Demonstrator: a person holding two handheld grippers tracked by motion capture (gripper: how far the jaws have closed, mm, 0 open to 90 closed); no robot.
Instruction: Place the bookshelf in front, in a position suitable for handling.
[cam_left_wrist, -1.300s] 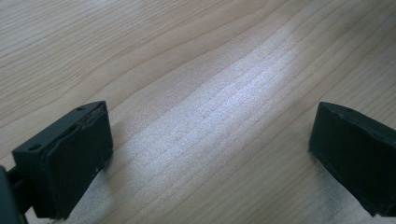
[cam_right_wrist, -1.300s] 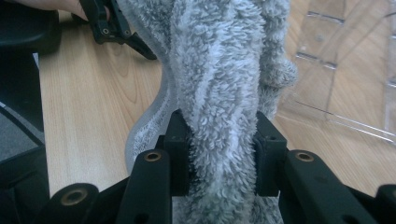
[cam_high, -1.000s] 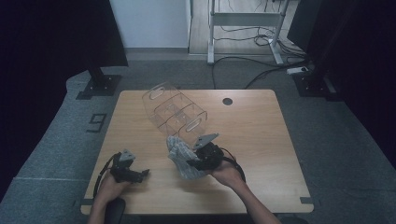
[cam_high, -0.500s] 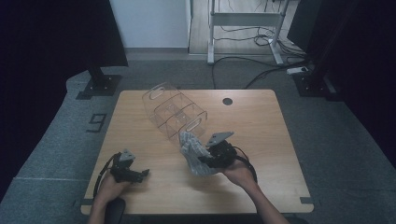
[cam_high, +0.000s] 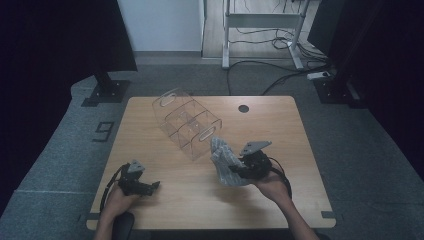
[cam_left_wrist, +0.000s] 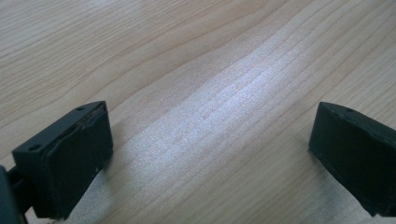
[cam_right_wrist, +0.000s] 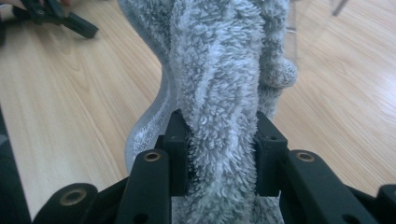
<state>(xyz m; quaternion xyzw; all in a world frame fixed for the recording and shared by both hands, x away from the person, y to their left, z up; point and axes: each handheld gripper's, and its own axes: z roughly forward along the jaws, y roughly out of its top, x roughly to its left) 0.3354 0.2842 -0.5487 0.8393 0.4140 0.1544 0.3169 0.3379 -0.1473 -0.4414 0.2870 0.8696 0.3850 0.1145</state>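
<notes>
A grey fluffy towel (cam_high: 225, 162) hangs bunched in my right gripper (cam_high: 239, 171), just above the wooden table (cam_high: 280, 130) right of centre. In the right gripper view both black pads (cam_right_wrist: 179, 140) squeeze the towel (cam_right_wrist: 224, 84) between them, and its folds rise up in front. A clear plastic organiser (cam_high: 187, 122) with several compartments lies tilted just behind and left of the towel. My left gripper (cam_high: 150, 186) rests near the table's front left, held by a hand. Its jaws stand wide apart over bare wood in the left gripper view, pads (cam_left_wrist: 79, 154) holding nothing.
A small dark round hole (cam_high: 243, 108) sits in the table near the back edge. Beyond the table are a desk frame with cables (cam_high: 260, 30) and dark curtains on both sides. The far-off left gripper (cam_right_wrist: 56, 16) appears at the right gripper view's top left.
My right gripper has carried the towel to the right and slightly toward the back, ending beside the organiser's near end. The left gripper has stayed where it was.
</notes>
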